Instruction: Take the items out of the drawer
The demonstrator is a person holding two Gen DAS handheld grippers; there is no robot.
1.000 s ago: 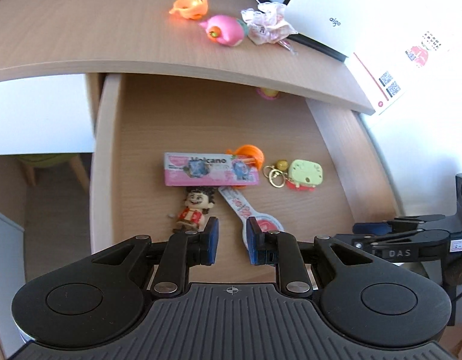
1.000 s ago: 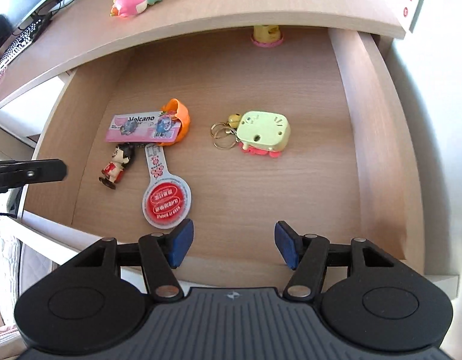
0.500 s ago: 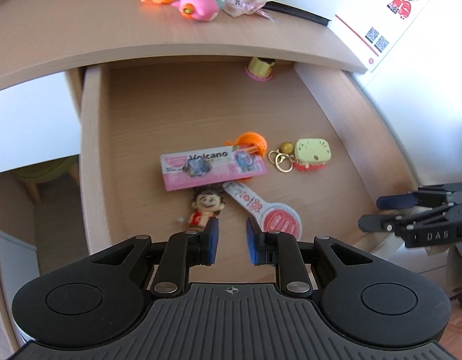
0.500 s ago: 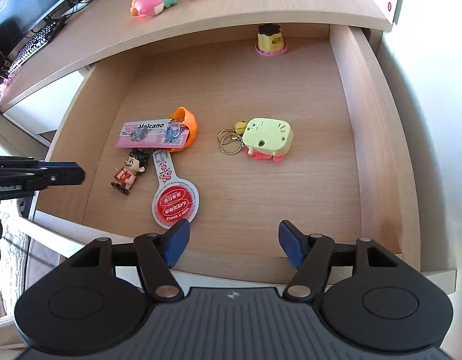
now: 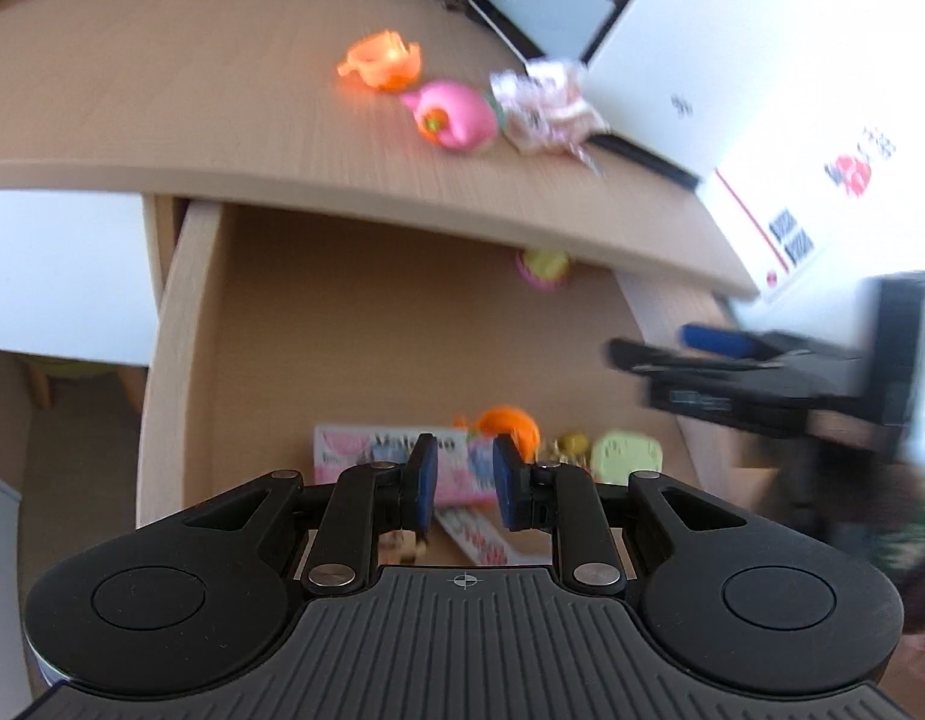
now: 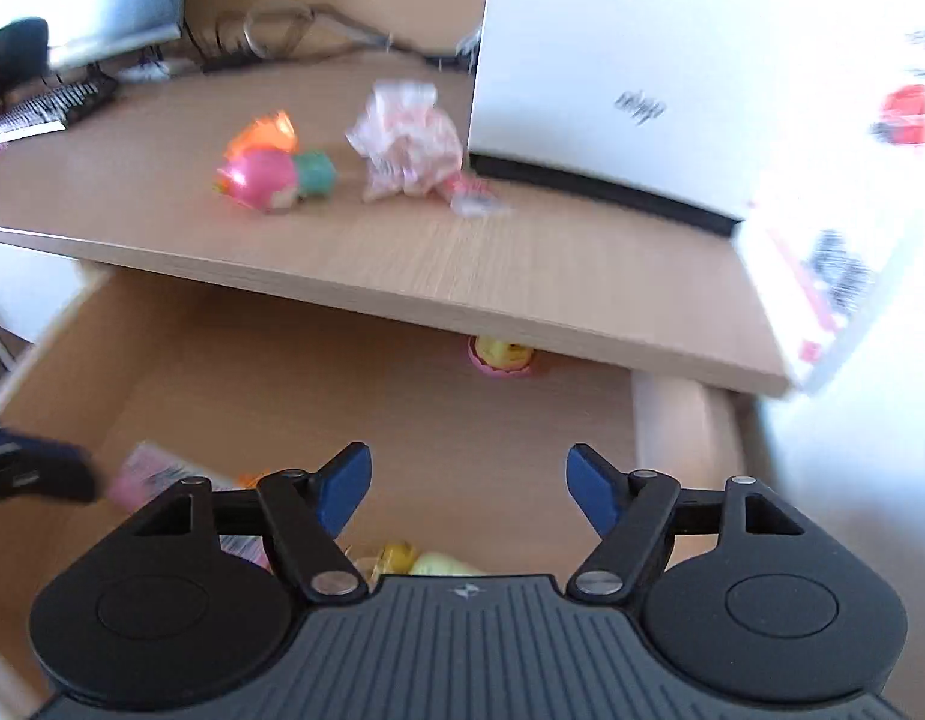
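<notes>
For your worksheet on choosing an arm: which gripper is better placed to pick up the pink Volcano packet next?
Left, probably. The left gripper sits directly over the pink Volcano packet, fingers slightly apart. The right gripper, wide open, is nearer the green keychain.

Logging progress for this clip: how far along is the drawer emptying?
Partway. Done: pink toy, orange piece and wrapper lie on the desk. In hand: nothing; left gripper and right gripper are empty. Left: pink card, green keychain, yellow cup in the drawer.
</notes>
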